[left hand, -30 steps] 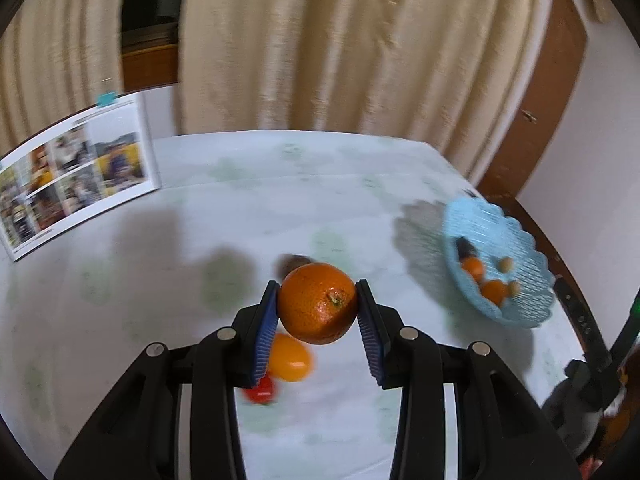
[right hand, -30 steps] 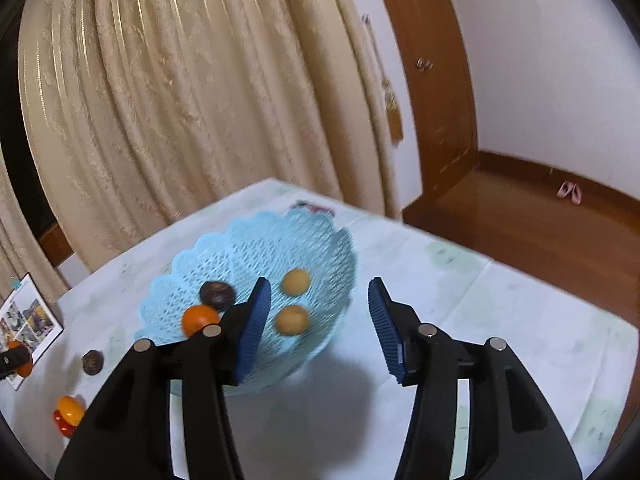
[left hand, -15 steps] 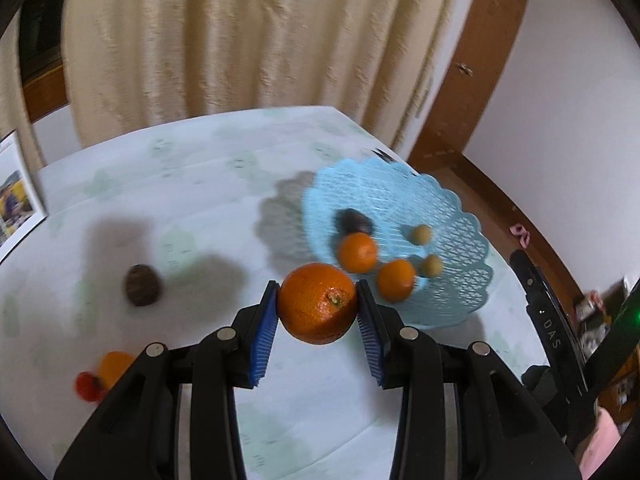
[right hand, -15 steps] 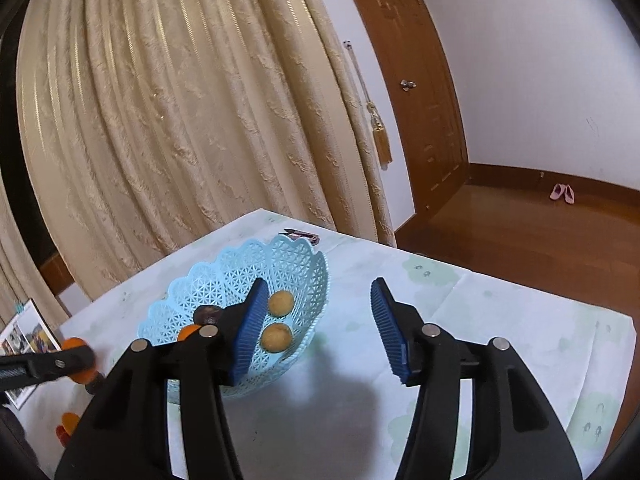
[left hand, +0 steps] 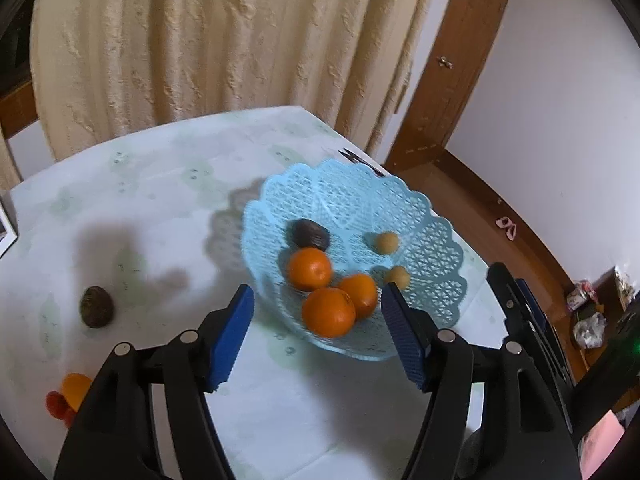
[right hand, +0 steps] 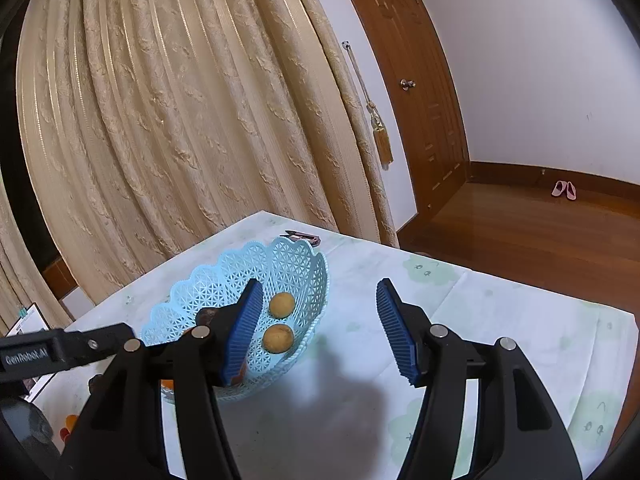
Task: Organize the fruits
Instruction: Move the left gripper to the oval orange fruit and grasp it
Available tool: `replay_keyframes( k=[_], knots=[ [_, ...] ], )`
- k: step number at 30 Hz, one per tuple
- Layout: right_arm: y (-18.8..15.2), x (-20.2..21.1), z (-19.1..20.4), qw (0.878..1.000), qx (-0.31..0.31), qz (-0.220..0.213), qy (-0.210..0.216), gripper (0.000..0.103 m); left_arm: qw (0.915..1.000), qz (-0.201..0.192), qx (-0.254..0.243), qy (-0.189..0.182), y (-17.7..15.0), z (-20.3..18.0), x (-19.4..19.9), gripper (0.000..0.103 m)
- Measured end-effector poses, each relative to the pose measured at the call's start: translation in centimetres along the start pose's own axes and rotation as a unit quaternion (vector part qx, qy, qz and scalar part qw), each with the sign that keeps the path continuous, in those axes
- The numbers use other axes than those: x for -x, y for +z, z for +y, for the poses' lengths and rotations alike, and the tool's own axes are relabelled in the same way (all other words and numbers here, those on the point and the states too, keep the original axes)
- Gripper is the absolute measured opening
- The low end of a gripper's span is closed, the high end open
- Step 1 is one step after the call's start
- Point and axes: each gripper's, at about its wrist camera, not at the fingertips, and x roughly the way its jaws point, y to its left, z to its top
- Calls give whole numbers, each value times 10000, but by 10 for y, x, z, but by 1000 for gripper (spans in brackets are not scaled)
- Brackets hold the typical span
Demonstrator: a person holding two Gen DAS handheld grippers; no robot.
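Note:
A light blue lattice basket (left hand: 400, 208) stands on the table and shows in the right wrist view too (right hand: 288, 264). It holds three oranges, the nearest one (left hand: 328, 312) at its front, a dark brown fruit (left hand: 309, 233) and two small tan fruits (left hand: 387, 242). My left gripper (left hand: 318, 334) is open and empty just above the basket's near rim. My right gripper (right hand: 320, 328) is open and empty beside the basket. On the table lie a dark brown fruit (left hand: 96, 306), a small orange fruit (left hand: 76, 388) and a red fruit (left hand: 56, 403).
The table has a pale green-patterned cloth (left hand: 160, 184). A curtain (left hand: 224, 40) hangs behind it and a wooden door (right hand: 416, 80) stands to the right. The table's right edge drops to a wooden floor (right hand: 540, 236). A photo sheet (right hand: 30, 322) is at the far left.
My left gripper moved right over the basket, opened, and let go of the orange, which now lies in the basket. The right gripper stayed open and tilted slightly.

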Motion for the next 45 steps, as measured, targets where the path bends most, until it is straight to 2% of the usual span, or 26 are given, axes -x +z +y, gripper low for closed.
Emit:
replay_keyframes(
  k=[14,16,22,29,37,45],
  knots=[
    [-2,1,2,10000,81,-55,-7,61,9961,-191,584,633,-6,75,39,67],
    [-2,1,2,10000,87,-45,-18,61,9948,-216,659,744,-9,88,45,70],
    [-2,1,4,9999,116,-63,-59,61,9900,-197,926,1047,-26,126,61,70],
    [-3,0,7,9997,196,-68,-119,61,9852,-81,1226,1199,-46,157,67,70],
    [-5,-3,12,9992,335,-57,-201,61,9865,112,1127,1181,-66,165,59,70],
    [-7,3,18,9982,465,-220,-312,61,9920,395,576,1050,-78,158,35,71]
  ],
)
